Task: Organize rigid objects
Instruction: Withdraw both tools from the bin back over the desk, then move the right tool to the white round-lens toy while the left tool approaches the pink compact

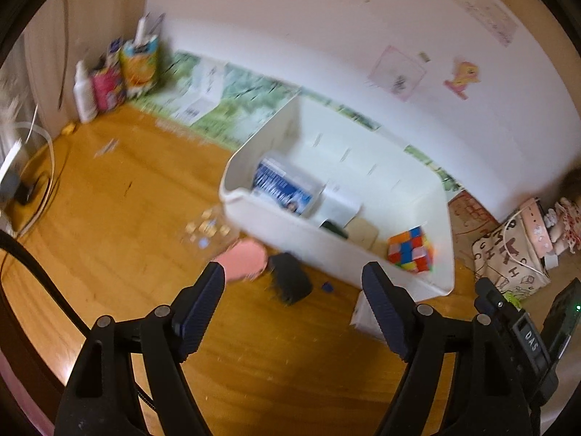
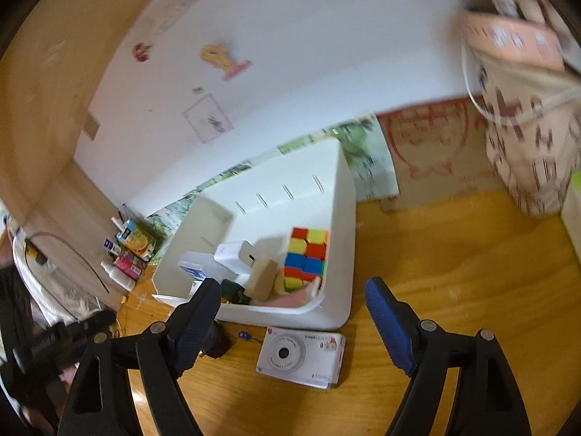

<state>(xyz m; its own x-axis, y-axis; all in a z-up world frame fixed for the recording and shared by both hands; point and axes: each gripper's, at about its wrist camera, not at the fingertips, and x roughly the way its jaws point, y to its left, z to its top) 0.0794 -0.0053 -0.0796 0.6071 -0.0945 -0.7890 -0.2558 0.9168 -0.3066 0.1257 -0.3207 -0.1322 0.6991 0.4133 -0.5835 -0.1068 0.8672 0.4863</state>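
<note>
Both hand-held grippers gape empty: left [image 1: 292, 285], right [image 2: 294, 299]; a white camera [image 2: 301, 358] lies between the right one's fingers; white bin [image 2: 345, 254] just beyond.

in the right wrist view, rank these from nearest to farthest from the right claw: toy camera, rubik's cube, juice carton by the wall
1. toy camera: on the floor just ahead of the right claw, outside the white bin.
2. rubik's cube: inside the bin, at its right end.
3. juice carton: far left, against the wall.
</note>
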